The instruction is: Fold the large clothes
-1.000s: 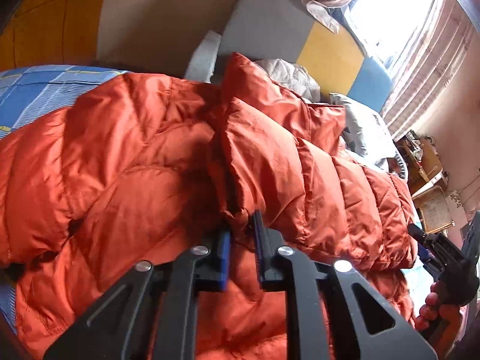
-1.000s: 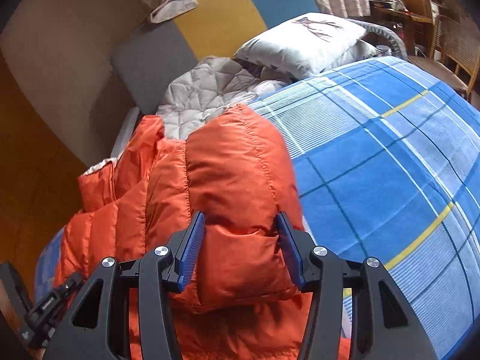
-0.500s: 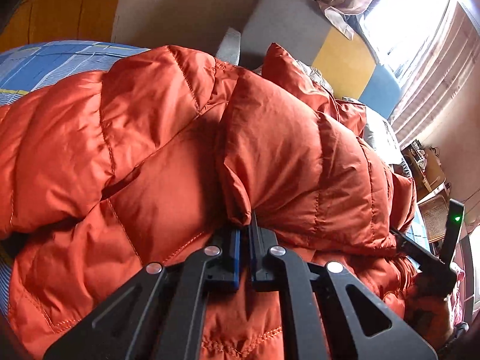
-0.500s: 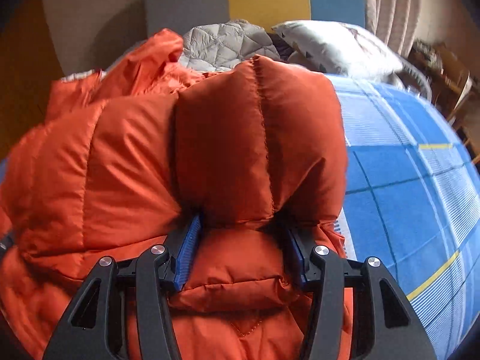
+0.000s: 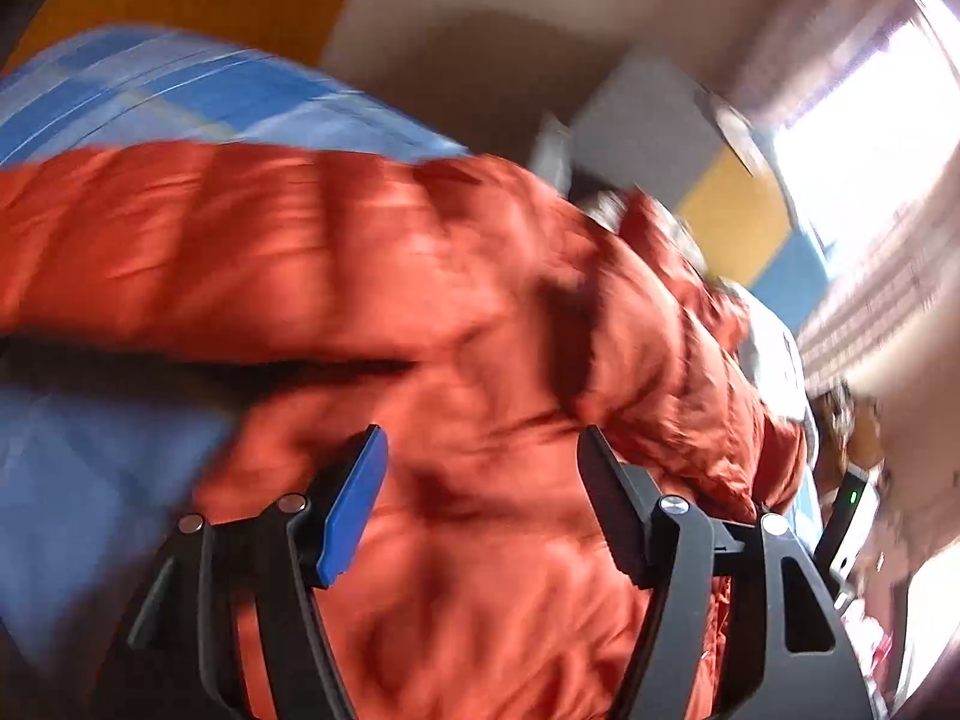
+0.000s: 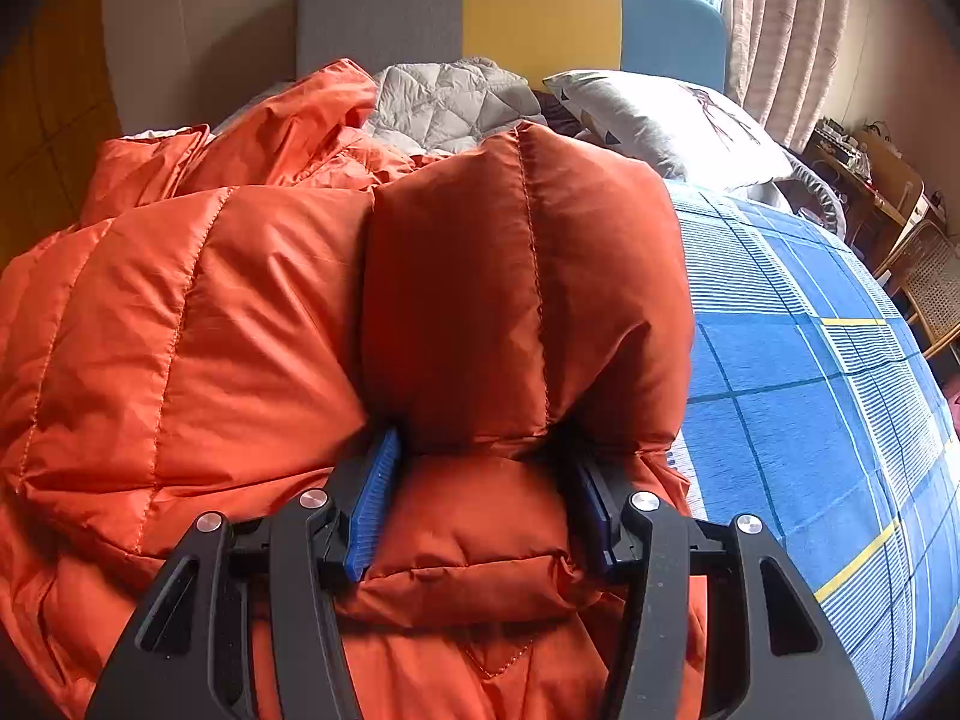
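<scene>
- Right wrist view: right gripper (image 6: pixel 480 510) clamped on a thick puffy fold of the orange down jacket (image 6: pixel 198 324); the bulge swells up ahead of the pads; both pads pressed into fabric
- Left wrist view, heavily blurred: left gripper (image 5: pixel 480 492) with jaws spread, just been opening; jacket (image 5: pixel 456 312) lies under and ahead of the gap, but neither pad seems to press on it; looks like a release
- Jacket lies on the blue plaid bedspread (image 6: pixel 810 390); its bulk runs from the right gripper off to the left and away toward the headboard (image 6: pixel 510 6); long axis roughly along the bed, judged loosely
- Key relation: held fold sits at the jacket's right edge, bare bedspread directly right of it; right hand is the one with hold; coming move probably carries or presses this fold over the body on the left
- Around: grey quilted blanket (image 6: pixel 450 102) and pillow (image 6: pixel 666 120) beyond the jacket near the headboard; wicker chair (image 6: pixel 930 282) far right, well apart
- In the way: jacket's own loft; blanket close to the far end could catch
</scene>
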{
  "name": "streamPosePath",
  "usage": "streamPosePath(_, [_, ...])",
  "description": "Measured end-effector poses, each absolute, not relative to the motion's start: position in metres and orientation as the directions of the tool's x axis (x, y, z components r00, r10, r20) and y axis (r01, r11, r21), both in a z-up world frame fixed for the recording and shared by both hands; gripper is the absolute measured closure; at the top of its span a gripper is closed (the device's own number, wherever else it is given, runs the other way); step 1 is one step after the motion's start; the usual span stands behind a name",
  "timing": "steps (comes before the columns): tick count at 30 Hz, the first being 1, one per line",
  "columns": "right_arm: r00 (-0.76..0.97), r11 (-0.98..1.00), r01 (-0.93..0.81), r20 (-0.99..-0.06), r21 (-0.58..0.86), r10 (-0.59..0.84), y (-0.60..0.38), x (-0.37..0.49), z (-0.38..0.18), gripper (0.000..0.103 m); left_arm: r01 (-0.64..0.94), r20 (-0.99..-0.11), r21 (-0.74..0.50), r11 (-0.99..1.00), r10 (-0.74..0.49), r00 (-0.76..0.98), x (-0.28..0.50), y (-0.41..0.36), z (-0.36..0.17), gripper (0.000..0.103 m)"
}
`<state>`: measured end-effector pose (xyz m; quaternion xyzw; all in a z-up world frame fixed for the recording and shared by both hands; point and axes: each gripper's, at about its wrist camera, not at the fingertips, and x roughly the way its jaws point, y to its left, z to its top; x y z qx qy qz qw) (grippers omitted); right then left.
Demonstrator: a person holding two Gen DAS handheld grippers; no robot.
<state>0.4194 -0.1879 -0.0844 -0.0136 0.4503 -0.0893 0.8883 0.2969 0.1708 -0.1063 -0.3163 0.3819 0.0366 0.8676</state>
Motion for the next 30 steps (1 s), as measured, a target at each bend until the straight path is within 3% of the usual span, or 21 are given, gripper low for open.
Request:
streamPosePath(10, [0.583,0.984,0.146,-0.794,-0.103,-0.170,-0.187,0.416,-0.081,0.050,-0.608,-0.711,-0.585,0.537,0.021,0.703,0.205,0.322,-0.128,0.040])
streamPosePath(16, [0.584,0.984,0.147,-0.794,-0.100,-0.168,-0.188,0.416,-0.081,0.050,-0.694,-0.710,-0.607,0.387,0.128,0.692,0.168,0.389,-0.138,0.046])
streamPosePath(18, [0.585,0.984,0.147,-0.794,-0.100,-0.168,-0.188,0.416,-0.081,0.050,-0.707,-0.714,-0.606,0.364,0.143,0.685,0.165,0.402,-0.142,0.053])
streamPosePath(22, [0.584,0.984,0.147,-0.794,-0.104,-0.171,-0.188,0.416,-0.081,0.050,-0.731,-0.734,-0.581,0.358,0.159,0.661,0.171,0.415,-0.148,0.086])
streamPosePath(23, [0.584,0.984,0.147,-0.793,-0.105,-0.172,-0.188,0.416,-0.081,0.050,-0.732,-0.734,-0.577,0.362,0.164,0.660,0.173,0.417,-0.147,0.090])
streamPosePath(30, [0.584,0.983,0.149,-0.793,-0.106,-0.174,-0.188,0.416,-0.081,0.050,-0.683,-0.692,-0.551,0.480,0.194,0.695,0.187,0.409,-0.110,0.097])
